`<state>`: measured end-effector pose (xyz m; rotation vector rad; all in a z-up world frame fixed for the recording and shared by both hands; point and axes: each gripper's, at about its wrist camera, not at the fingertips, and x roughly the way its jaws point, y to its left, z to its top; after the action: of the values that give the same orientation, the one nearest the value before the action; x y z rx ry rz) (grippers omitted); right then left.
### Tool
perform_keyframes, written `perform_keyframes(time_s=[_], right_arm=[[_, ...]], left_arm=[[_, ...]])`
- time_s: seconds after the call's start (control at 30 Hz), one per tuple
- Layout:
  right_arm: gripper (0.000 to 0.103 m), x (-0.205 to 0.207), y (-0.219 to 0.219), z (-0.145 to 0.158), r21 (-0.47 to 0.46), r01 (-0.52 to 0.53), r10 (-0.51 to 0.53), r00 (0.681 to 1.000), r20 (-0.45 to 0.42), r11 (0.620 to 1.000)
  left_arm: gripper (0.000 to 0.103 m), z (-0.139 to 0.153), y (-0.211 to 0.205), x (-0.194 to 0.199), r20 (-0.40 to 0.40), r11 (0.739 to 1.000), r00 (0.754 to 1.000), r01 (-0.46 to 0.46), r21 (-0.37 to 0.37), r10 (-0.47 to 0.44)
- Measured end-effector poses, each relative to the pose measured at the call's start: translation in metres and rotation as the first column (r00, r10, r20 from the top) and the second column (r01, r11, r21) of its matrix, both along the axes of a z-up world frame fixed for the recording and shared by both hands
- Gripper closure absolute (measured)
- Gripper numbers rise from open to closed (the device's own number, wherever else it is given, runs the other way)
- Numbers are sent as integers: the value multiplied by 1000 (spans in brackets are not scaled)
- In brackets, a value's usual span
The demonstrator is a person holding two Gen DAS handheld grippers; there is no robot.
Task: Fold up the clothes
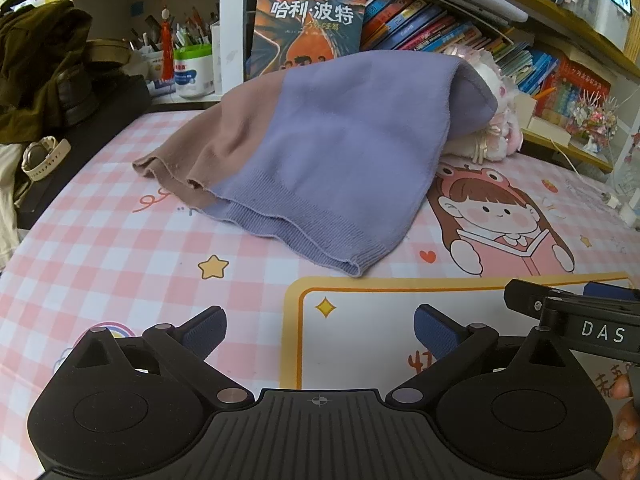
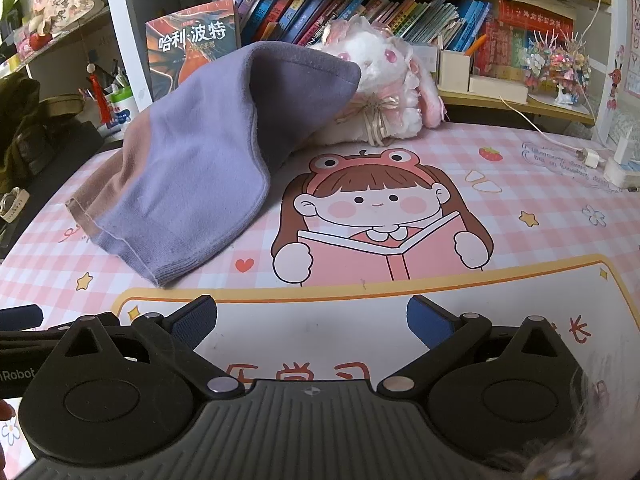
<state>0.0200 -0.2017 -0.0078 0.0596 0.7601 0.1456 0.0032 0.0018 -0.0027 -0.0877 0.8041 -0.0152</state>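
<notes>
A purple and dusty-pink knit garment (image 1: 320, 148) lies draped over a plush toy on the desk mat, its ribbed hem toward me. It also shows in the right wrist view (image 2: 200, 168), left of centre. My left gripper (image 1: 320, 330) is open and empty, hovering over the mat a short way in front of the hem. My right gripper (image 2: 312, 318) is open and empty, just right of the hem's near corner. The right gripper's body (image 1: 580, 320) shows at the left view's right edge.
A white and pink plush rabbit (image 2: 392, 80) props up the garment's far end. Bookshelves with books (image 2: 360, 4) stand behind. A pink cartoon desk mat (image 2: 520, 184) covers the desk. A watch (image 1: 40, 158) and dark clothing (image 1: 36, 68) lie at the left; a charger and cable (image 2: 600, 160) at the right.
</notes>
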Motion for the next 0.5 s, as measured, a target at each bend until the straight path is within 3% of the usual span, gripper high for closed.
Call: perform_keyframes(time_s=[0.5], right_arm=[[0,1,3,1,-3,-5,5,1000,-1,1000]], left_arm=[[1,2,1,2,4,1000,1000,-8,-2,8]])
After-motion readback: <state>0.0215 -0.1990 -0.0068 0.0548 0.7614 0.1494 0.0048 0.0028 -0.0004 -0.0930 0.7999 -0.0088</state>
